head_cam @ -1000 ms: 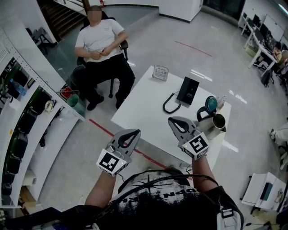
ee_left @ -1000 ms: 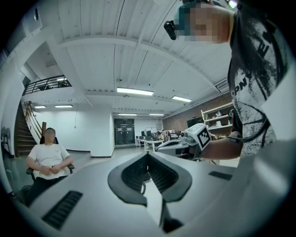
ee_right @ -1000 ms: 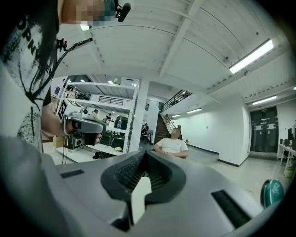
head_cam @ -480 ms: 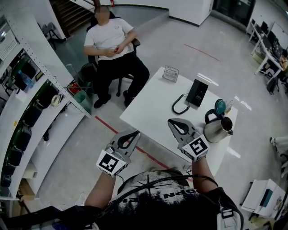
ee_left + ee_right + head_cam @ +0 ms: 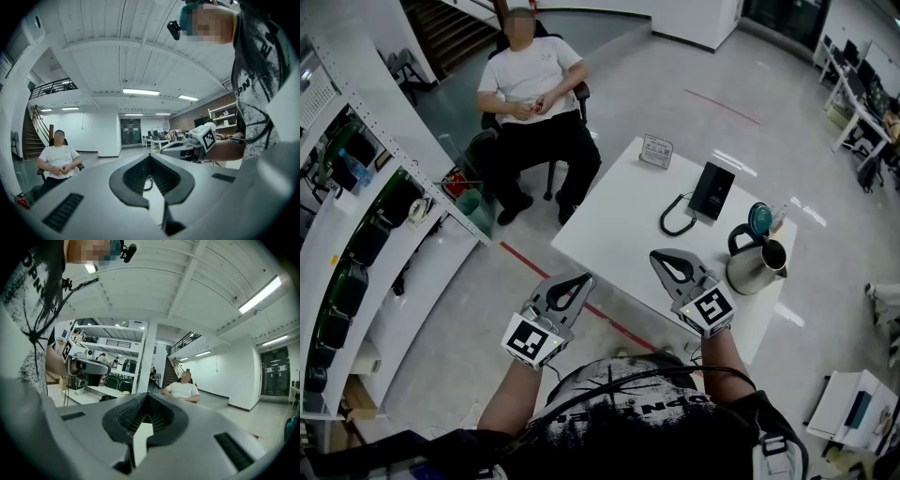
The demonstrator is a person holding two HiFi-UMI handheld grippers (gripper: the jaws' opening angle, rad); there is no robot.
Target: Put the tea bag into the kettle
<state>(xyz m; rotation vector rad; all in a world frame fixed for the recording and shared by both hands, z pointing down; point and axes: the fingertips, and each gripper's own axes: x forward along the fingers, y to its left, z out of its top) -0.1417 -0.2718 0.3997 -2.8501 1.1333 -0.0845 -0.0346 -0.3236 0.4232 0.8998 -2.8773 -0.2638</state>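
A steel kettle [image 5: 753, 267] stands open near the right edge of the white table [image 5: 619, 225], with its teal lid [image 5: 759, 220] lying just behind it. I cannot make out a tea bag in any view. Both grippers are held up close to the person's chest, short of the table's near edge. My left gripper [image 5: 580, 276] is shut with nothing in it, over the floor to the left of the table. My right gripper [image 5: 657, 254] is shut and empty too, above the table's near corner and left of the kettle. Each gripper view looks across the room, not at the table.
On the table lie a black device [image 5: 712, 190] with a looped black cable [image 5: 675, 221] and a small sign [image 5: 656, 150]. A person sits on a chair [image 5: 530, 94] beyond the table's far left. White shelving [image 5: 366, 244] runs along the left.
The head view has swung a little, so the table and kettle sit slightly further right in it. Both grippers keep the same pose and stay shut.
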